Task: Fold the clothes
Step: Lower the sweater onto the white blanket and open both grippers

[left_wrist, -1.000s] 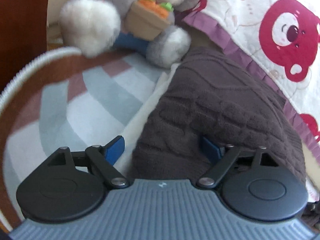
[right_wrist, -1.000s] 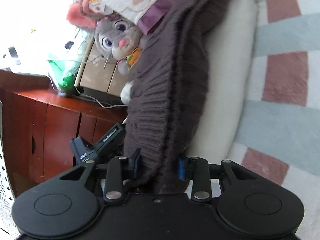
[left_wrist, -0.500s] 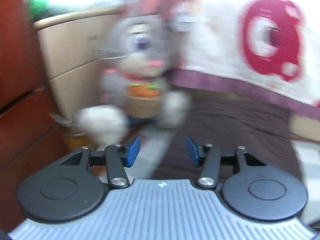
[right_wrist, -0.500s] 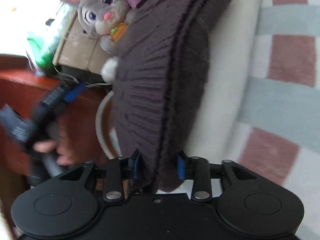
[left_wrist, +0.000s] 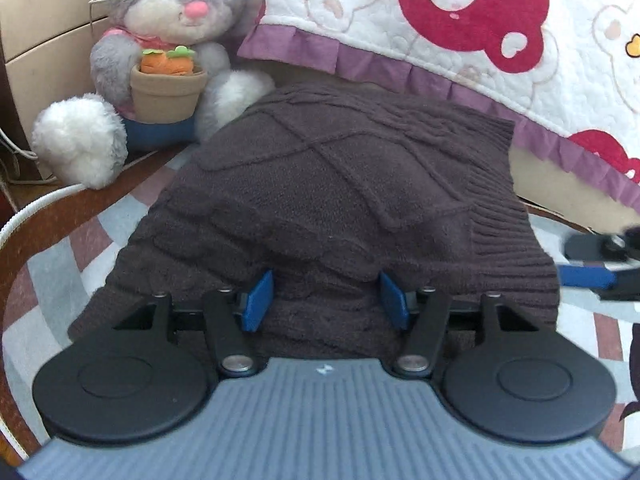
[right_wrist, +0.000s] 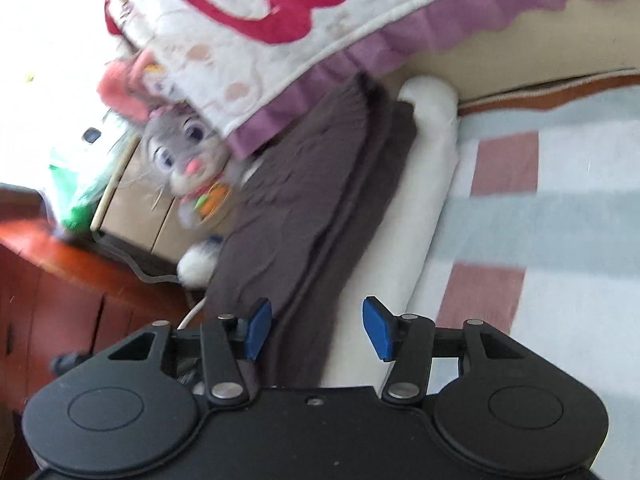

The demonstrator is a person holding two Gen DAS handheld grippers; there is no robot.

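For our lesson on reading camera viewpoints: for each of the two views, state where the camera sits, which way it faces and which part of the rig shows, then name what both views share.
Left wrist: sits on the left tongs, low, facing along the brown sweater toward the plush rabbit and bear quilt; its open blue pads straddle a sweater fold, and the right tongs show at the right edge.
Right wrist: sits on the right tongs, rolled sideways, facing along the sweater's edge over the striped rug; tongs open.
Shared: sweater, rabbit, quilt, rug.
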